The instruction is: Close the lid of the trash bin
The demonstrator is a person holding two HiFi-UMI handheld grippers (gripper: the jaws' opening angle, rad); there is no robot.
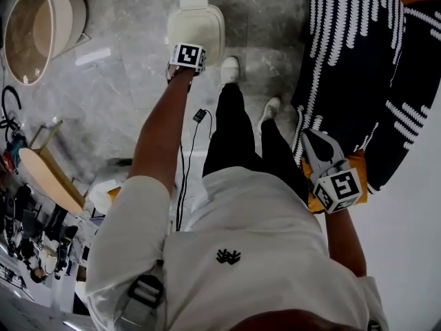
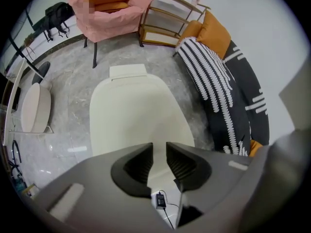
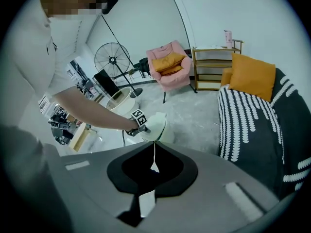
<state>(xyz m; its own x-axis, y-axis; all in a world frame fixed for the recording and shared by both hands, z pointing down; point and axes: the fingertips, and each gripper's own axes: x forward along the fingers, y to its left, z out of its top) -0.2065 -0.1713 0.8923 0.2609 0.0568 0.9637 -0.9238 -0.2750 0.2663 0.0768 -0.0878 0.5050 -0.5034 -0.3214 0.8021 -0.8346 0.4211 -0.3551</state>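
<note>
The left gripper (image 2: pixel 159 155) is hanging over the trash bin's lid (image 2: pixel 138 115), jaws narrowly apart and empty. The lid is seemingly lying flat already, so next is probably just a seating press. The right gripper (image 3: pixel 154 152) is idling beside the sofa (image 3: pixel 252 125), jaws together.

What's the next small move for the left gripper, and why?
Probably lift the left gripper straight up and clear. The lid already looks flat on the trash bin, and the gripper's slightly parted jaws hold nothing.
</note>
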